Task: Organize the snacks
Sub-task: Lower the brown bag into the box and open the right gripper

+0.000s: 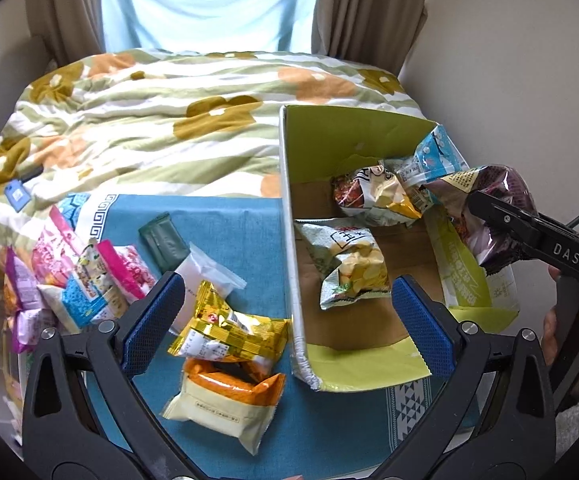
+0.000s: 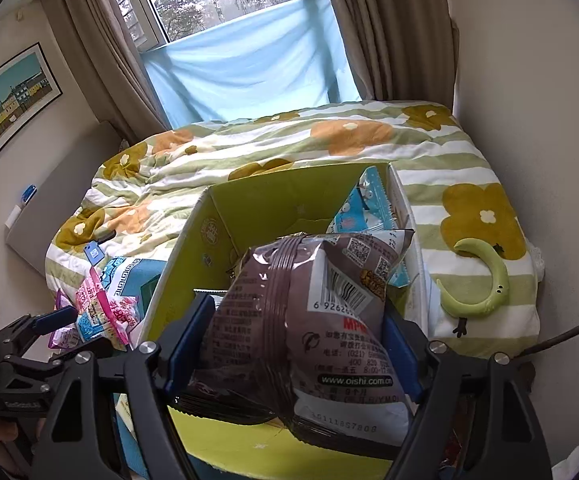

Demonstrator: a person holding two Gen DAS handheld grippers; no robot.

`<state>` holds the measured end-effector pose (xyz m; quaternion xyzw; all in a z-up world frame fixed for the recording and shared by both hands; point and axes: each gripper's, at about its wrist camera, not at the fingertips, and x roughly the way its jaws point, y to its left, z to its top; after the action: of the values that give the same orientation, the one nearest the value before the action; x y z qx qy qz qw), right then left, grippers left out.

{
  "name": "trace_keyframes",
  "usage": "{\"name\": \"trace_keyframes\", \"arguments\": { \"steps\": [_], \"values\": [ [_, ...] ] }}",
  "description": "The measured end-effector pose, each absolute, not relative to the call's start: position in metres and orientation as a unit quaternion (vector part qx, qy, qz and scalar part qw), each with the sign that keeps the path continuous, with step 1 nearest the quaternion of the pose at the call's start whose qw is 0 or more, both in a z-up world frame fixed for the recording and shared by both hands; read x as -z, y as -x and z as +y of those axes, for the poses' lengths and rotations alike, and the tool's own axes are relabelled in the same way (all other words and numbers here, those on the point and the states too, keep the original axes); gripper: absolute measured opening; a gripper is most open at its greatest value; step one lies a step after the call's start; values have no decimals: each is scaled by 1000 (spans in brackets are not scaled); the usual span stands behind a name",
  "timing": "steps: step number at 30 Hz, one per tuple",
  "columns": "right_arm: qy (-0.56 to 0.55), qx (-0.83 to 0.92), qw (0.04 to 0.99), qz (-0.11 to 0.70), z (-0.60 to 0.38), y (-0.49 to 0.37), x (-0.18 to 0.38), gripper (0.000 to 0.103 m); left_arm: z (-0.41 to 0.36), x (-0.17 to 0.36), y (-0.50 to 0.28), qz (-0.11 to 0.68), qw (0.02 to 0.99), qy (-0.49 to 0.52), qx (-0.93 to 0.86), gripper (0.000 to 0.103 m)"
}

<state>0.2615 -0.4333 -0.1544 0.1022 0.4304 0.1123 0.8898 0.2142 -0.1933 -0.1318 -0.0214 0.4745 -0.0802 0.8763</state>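
A green cardboard box (image 1: 341, 136) lies open on the bed; it also shows in the right wrist view (image 2: 265, 204). Inside are chip bags (image 1: 353, 264), a blue packet (image 1: 435, 156) and others. My right gripper (image 2: 295, 340) is shut on a brown snack bag (image 2: 309, 320) and holds it above the box's right side; the bag also shows in the left wrist view (image 1: 493, 208). My left gripper (image 1: 285, 320) is open and empty above a gold packet (image 1: 225, 332) and an orange packet (image 1: 225, 396) on the blue cloth (image 1: 229, 220).
A pile of pink, purple and blue snack packets (image 1: 81, 276) lies at the left of the cloth. A dark green packet (image 1: 163, 240) and a white packet (image 1: 205, 276) lie nearby. A green crescent toy (image 2: 485, 280) rests on the floral duvet (image 1: 149, 120) right of the box.
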Motion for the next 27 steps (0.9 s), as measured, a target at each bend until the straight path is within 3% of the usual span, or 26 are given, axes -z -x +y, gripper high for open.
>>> {"name": "trace_keyframes", "arguments": {
  "steps": [3,7,15,27],
  "values": [
    [-116,-114,882,443,-431,-272,165,79,-189,138,-215,479,875,16,75,102],
    [-112,-97,883,446,-429,-275,174,99,-187,146,-213,484,872,13,71,103],
    [-79,-79,874,472,-434,-255,177,99,-188,141,-206,473,878,4,68,102],
    [-70,-98,905,407,-430,-224,111,99,-187,78,-171,404,913,3,51,103]
  ]
}}
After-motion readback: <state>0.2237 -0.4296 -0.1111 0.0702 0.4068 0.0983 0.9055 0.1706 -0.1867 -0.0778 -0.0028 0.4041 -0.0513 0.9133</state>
